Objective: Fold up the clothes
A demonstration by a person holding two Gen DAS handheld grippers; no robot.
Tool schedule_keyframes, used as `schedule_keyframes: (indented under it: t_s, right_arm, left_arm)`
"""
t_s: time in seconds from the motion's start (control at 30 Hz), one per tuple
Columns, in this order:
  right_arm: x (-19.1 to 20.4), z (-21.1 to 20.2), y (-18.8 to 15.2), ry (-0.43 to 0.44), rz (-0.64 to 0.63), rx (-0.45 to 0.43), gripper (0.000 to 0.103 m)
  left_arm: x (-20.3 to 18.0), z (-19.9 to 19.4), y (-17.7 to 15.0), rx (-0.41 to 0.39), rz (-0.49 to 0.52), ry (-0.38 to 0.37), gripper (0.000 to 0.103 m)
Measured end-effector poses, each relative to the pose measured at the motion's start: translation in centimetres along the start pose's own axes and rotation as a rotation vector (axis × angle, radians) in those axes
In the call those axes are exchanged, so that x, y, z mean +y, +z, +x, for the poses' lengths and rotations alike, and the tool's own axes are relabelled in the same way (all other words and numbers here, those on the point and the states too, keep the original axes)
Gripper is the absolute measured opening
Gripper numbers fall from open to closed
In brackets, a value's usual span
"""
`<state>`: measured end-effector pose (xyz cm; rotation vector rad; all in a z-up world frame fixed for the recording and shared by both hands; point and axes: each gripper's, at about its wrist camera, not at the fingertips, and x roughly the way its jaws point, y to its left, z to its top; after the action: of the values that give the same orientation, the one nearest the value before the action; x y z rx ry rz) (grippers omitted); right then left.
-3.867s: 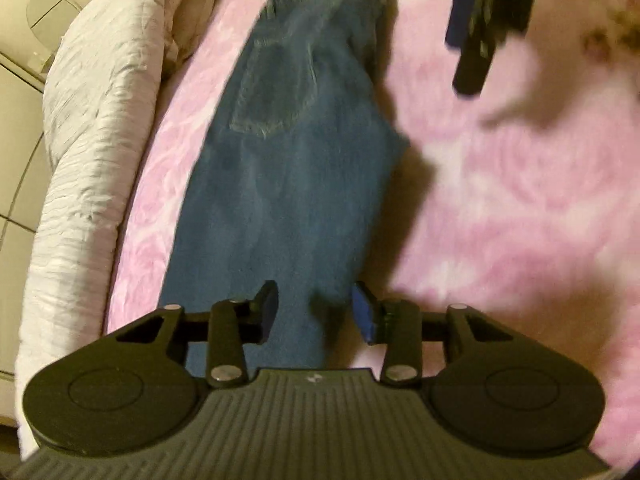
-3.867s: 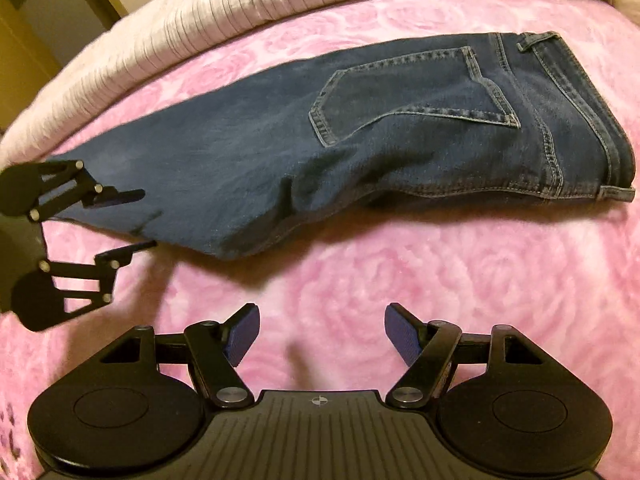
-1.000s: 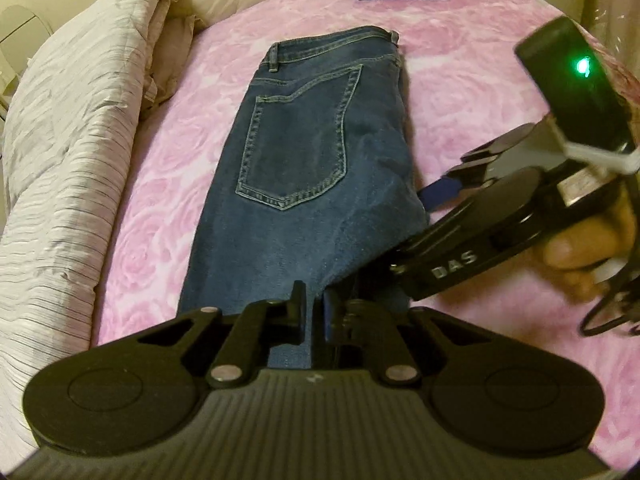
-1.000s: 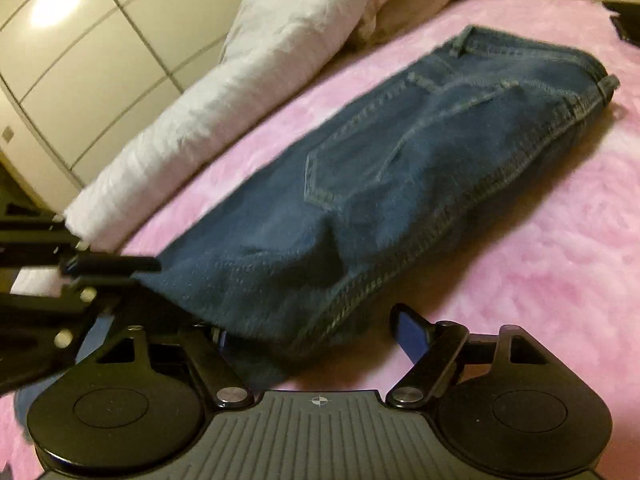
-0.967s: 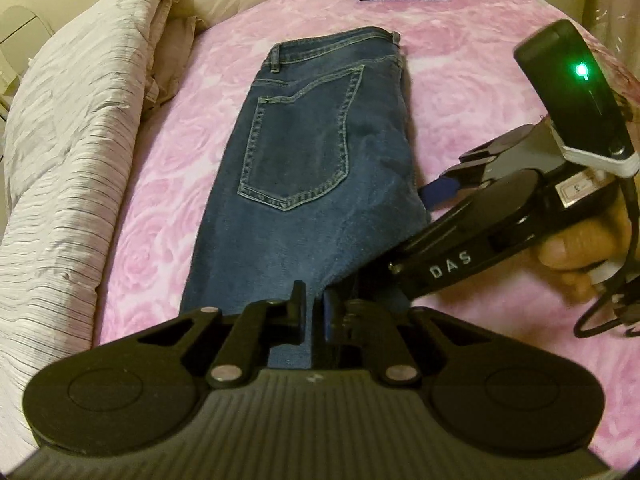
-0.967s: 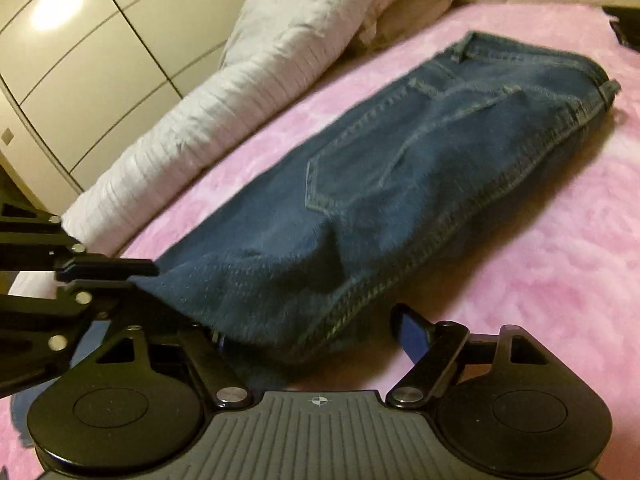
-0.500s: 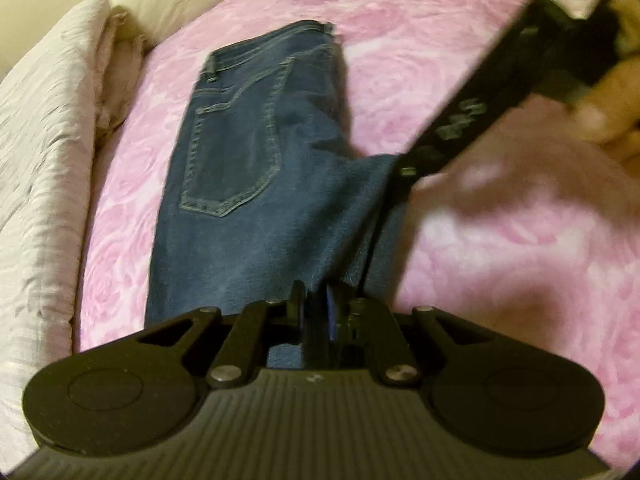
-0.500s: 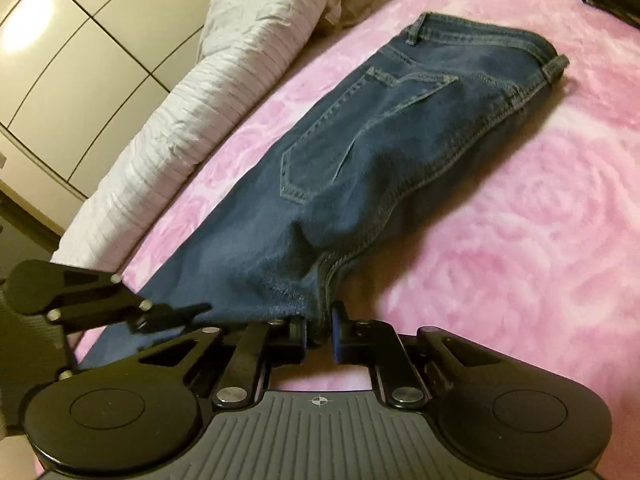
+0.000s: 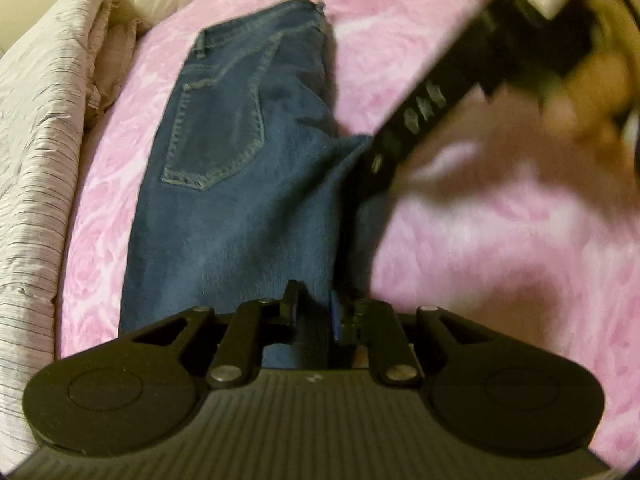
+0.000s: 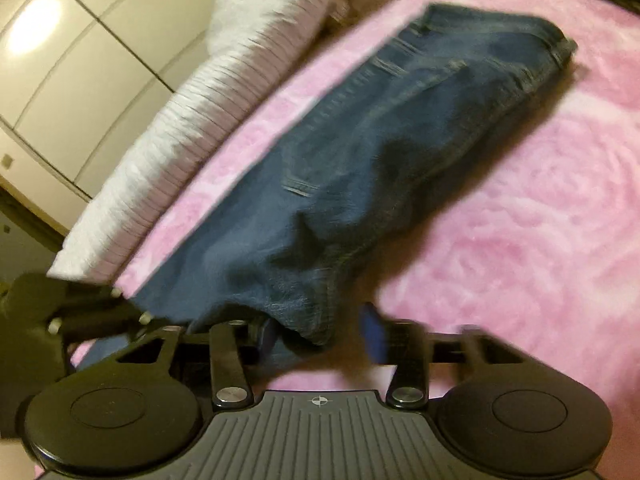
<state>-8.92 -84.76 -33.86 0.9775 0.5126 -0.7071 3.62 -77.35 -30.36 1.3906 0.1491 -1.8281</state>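
While lying lengthwise on the pink bed [image 9: 500,248], jeans [image 9: 240,208] raised at the leg end, probably for folding toward the waistband. Left hand-held gripper [image 9: 315,312]: jaws just widening, denim pinched between. Right hand-held gripper [image 10: 320,334]: jaws just widening, released, hem loosely between.

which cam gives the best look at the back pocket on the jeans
The left wrist view. There the back pocket of the jeans lies nearly face-on, with its stitched outline complete and fairly sharp. The right wrist view sees the jeans at a low slant with motion blur, so only streaks of pocket stitching show.
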Motion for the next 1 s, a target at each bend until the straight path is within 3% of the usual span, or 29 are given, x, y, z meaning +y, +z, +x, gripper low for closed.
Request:
schedule_keyframes:
  t_s: [0.07, 0.17, 0.33, 0.43, 0.5, 0.67, 0.77, 0.83, 1.0]
  right_arm:
    - [-0.6, -0.6, 0.0, -0.009, 0.007, 0.024, 0.009]
    - [-1.1, -1.8, -0.3, -0.012, 0.004, 0.060, 0.008]
    - [0.1, -4.5, 0.0, -0.026, -0.162, 0.116, 0.009]
    - [1.6, -5.3, -0.2, -0.016, -0.321, 0.151, 0.021]
    - [2.5, -5.3, -0.2, 0.005, -0.397, 0.172, 0.038]
    - [5.1, -4.0, -0.2, 0.073, -0.497, 0.243, 0.046]
    - [8.2, -3.1, -0.7, 0.131, -0.610, 0.276, 0.047]
    - [10.6, -2.5, -1.6, 0.175, -0.702, 0.289, 0.047]
    - [16.2, -0.6, -5.7, 0.245, -0.908, 0.305, 0.050]
  left_arm:
    - [-0.7, 0.2, -0.6, 0.028, -0.006, 0.010, 0.018]
    - [-1.5, 0.0, -1.6, 0.070, -0.041, 0.031, 0.019]
    - [-1.7, -3.6, -5.4, 0.144, -0.273, 0.106, 0.020]
    - [-1.8, -6.2, -8.6, 0.220, -0.421, 0.161, 0.025]
    - [-1.8, -8.2, -10.9, 0.276, -0.514, 0.209, 0.026]
    - [-1.8, -13.5, -16.3, 0.410, -0.693, 0.370, 0.031]
    - [-1.9, -15.7, -19.5, 0.499, -0.691, 0.458, 0.033]
    - [-2.1, -16.5, -22.0, 0.553, -0.644, 0.491, 0.041]
    - [-3.2, -15.7, -28.2, 0.641, -0.358, 0.527, 0.048]
